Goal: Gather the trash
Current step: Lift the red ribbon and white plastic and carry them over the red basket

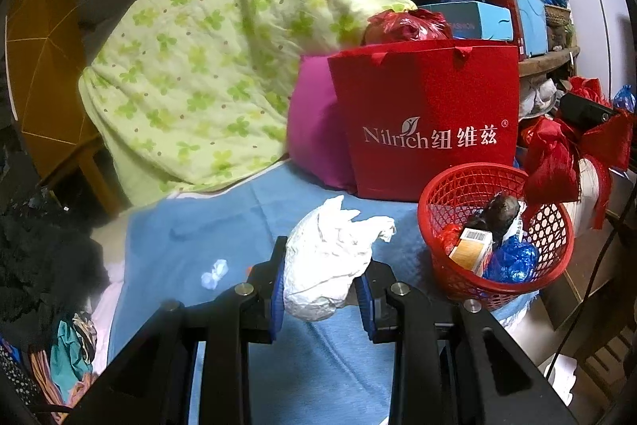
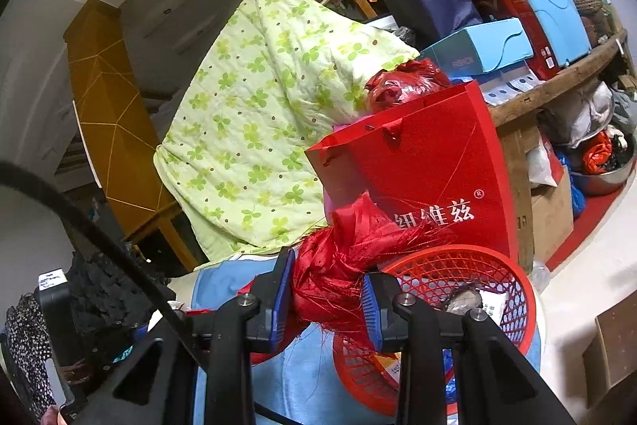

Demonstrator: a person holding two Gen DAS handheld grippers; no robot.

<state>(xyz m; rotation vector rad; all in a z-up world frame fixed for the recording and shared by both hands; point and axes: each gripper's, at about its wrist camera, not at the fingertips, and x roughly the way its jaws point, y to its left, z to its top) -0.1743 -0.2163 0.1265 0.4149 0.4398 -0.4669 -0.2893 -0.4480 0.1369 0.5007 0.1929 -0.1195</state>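
My left gripper (image 1: 323, 287) is shut on a crumpled white paper wad (image 1: 332, 261), held above the blue blanket (image 1: 239, 237), left of the red mesh basket (image 1: 553, 230). The basket holds an orange carton (image 1: 471, 247), a blue wrapper (image 1: 513, 259) and a dark lump (image 1: 499, 214). A small white scrap (image 1: 215, 271) lies on the blanket to the left. My right gripper (image 2: 328, 299) is shut on a frayed red fabric bundle (image 2: 338, 261), just left of the red mesh basket (image 2: 438, 265). In the left wrist view the red fabric bundle (image 1: 553, 162) hangs beyond the basket.
A red paper bag (image 1: 430, 114) with white lettering stands behind the basket, beside a pink cushion (image 1: 314, 138) and a green flowered quilt (image 1: 199, 58). Boxes and bags crowd the wooden shelf (image 2: 557, 86) at the right. Dark clothes (image 1: 43, 257) lie at the left.
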